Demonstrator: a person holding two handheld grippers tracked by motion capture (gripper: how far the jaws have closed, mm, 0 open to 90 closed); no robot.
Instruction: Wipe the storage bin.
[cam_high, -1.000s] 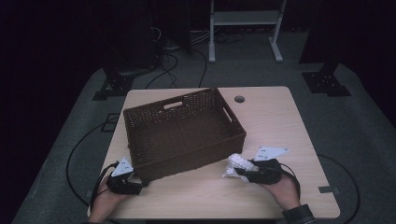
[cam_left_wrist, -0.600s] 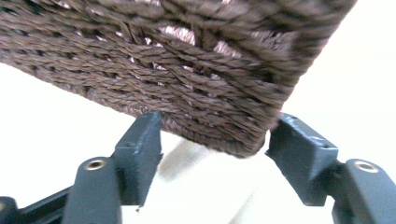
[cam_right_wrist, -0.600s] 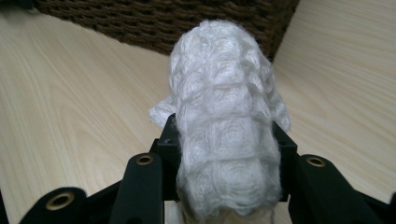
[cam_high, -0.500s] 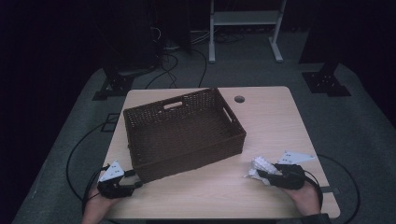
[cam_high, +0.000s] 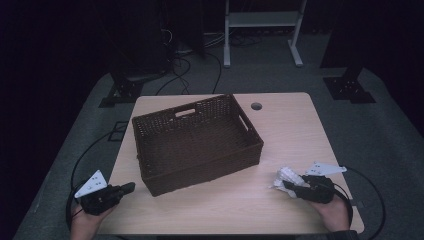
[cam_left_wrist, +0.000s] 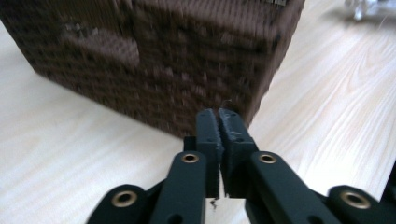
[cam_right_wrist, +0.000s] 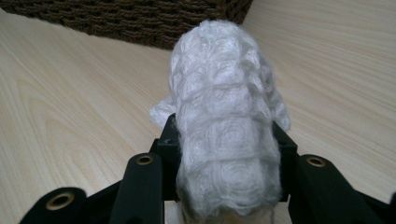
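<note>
A dark woven basket (cam_high: 196, 142) is set on a wooden table (cam_high: 300, 125) and appears empty. To the right of the basket's near corner, a white knitted cloth (cam_high: 287, 176) is clamped in the right gripper (cam_high: 289, 185), just above the tabletop. To the left of the basket, the left gripper (cam_high: 131, 187) is seen with its jaws just closed together on nothing. The cloth is judged already picked up; carrying it over the basket and releasing it inside is judged still left.
</note>
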